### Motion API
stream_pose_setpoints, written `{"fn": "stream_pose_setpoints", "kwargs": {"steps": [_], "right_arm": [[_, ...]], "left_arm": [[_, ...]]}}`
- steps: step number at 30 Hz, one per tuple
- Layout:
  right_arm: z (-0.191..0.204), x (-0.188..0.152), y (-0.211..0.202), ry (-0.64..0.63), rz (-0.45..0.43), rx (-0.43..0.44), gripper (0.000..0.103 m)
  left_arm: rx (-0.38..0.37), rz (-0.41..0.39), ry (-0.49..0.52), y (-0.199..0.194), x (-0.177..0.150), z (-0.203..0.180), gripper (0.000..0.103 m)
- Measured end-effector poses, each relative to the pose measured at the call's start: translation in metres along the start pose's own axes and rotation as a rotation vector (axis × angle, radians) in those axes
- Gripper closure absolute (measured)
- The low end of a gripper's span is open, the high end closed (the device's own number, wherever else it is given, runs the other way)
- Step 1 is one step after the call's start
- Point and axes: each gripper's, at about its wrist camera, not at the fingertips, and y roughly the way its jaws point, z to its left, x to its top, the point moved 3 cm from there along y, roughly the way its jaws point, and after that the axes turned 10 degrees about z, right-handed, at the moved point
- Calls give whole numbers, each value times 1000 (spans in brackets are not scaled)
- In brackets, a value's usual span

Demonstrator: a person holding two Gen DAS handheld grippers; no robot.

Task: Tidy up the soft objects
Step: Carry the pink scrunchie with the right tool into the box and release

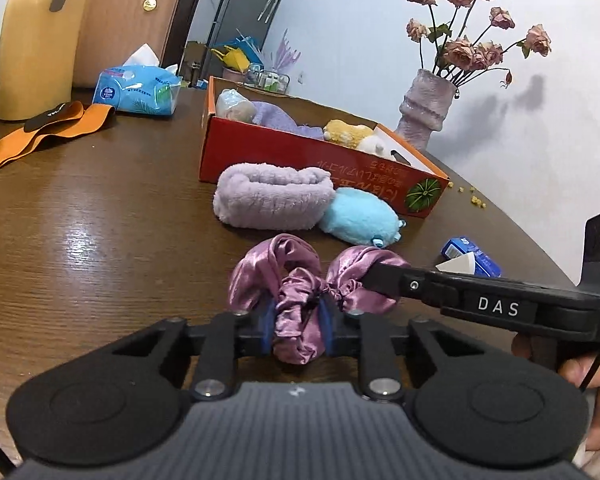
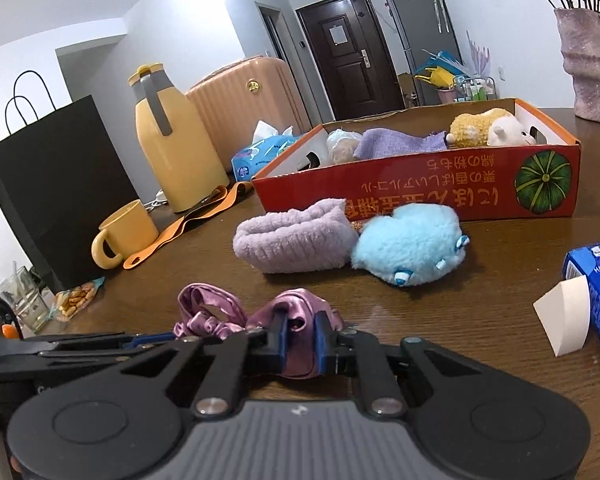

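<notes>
A pink satin scrunchie (image 1: 296, 292) lies on the brown table, and both grippers are shut on it. My left gripper (image 1: 298, 322) pinches its middle. My right gripper (image 2: 302, 334) pinches its right end (image 2: 300, 316); its finger also shows in the left wrist view (image 1: 384, 274). Beyond lie a lilac fleece headband (image 1: 268, 198) and a light blue plush toy (image 1: 362, 216), touching each other, in front of a red cardboard box (image 1: 312, 156). The box holds a purple cloth (image 2: 396, 142), a yellow plush (image 2: 472, 126) and a white plush (image 2: 508, 132).
A vase of dried roses (image 1: 426, 110) stands at the back right. A blue tissue carton (image 2: 598, 292) lies right. A tissue pack (image 1: 136, 90), yellow jug (image 2: 172, 148), yellow mug (image 2: 122, 234), orange strap (image 1: 40, 136), black paper bag (image 2: 56, 188) and snack packet (image 2: 74, 298) stand left.
</notes>
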Motion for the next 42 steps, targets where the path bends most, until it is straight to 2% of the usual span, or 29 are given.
{"fn": "stream_pose_setpoints", "kwargs": {"steps": [3,8,12,16,19,21,24,27,31,34,36,38,42], "right_arm": [[3,-1,-4,-6,-5,1,96],[9,-6,-26,-25,-41,-3,98],[4,-4,-46,-9,-75,-4,98],[-2,26,-63,-31,-149,-20,98],[-13,71,-64,-42,-178,-23,98],[-18,107,-57,-56,-179,-29,98],[-28,164,-32,-70,-161,-31,98],[-49,218,15,-29,-78,-22,98],[-79,260,94,43,79,-33,98],[-96,267,149,117,207,-35,97],[-101,261,174,149,258,-53,94],[-97,251,185,127,261,-63,91],[-82,251,186,56,251,-124,88]], "left_arm": [[3,-4,4,-5,0,-6,88],[-1,-6,24,-20,0,-23,88],[-27,-36,60,-27,14,-38,89],[-81,-88,106,-28,58,-46,90],[-115,-74,114,-16,109,-43,90],[-110,-62,116,-5,147,-38,90],[-69,-42,118,21,206,-26,90],[-12,26,94,62,250,-7,90],[60,164,37,130,278,25,89],[169,226,52,164,275,40,87],[208,255,111,176,268,39,85],[233,235,162,180,261,38,82],[209,244,133,181,265,43,77]]}}
